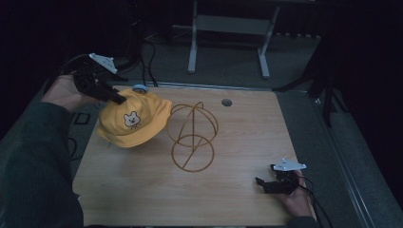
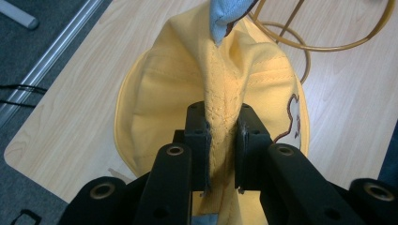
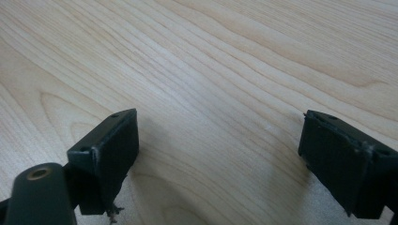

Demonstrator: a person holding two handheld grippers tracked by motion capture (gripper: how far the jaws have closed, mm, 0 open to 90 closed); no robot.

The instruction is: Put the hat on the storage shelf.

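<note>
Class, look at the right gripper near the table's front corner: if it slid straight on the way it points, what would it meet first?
Probably nothing close: the right gripper, jaws open, faces bare table. The wire frame may lie farther along, but depth is unclear.

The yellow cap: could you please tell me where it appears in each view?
High view: the yellow cap lies left of centre, beside the wire stand.
Left gripper view: the cap sits mid-frame, a fold pinched between the claw's jaws.
Right gripper view: not in it.
Shared landmark: the wooden table.
</note>
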